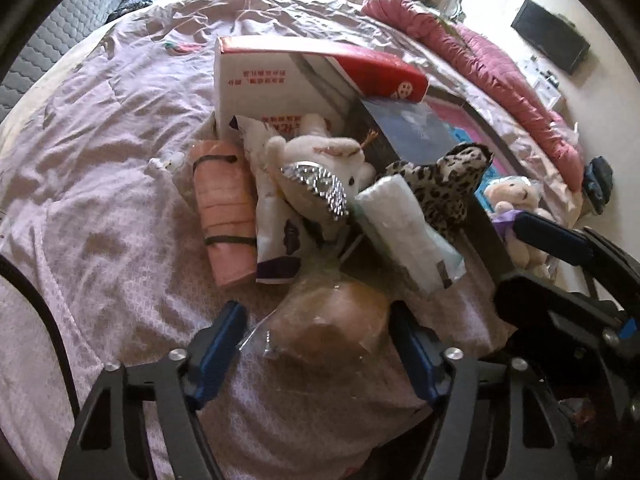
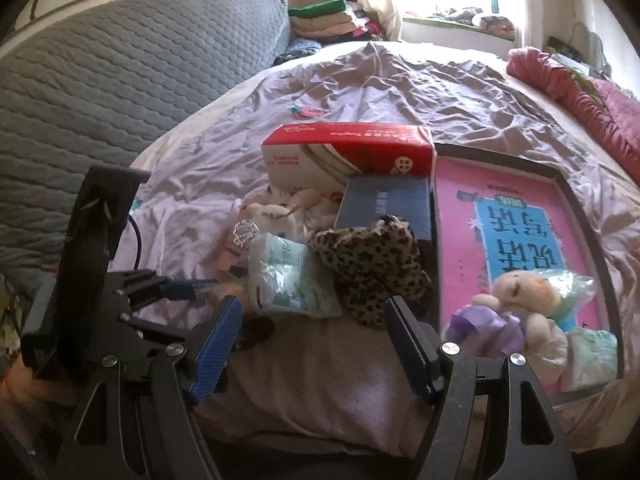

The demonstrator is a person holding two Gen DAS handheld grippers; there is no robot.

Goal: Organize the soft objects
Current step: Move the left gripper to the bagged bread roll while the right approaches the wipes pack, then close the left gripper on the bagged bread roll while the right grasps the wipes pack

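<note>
A pile of soft things lies mid-bed: a white plush with a silver watch on it, a leopard-print plush, a white-green tissue pack, a rolled pink cloth and a tan plush in a clear bag. My left gripper is open, its jaws either side of the bagged plush. My right gripper is open and empty, just short of the tissue pack and leopard plush. A small cream doll lies in the dark tray.
A red-and-white box and a dark blue box stand behind the pile. A pink book lines the tray. A pink quilt lies along the bed's right side, a grey headboard on the left, and folded clothes at the back.
</note>
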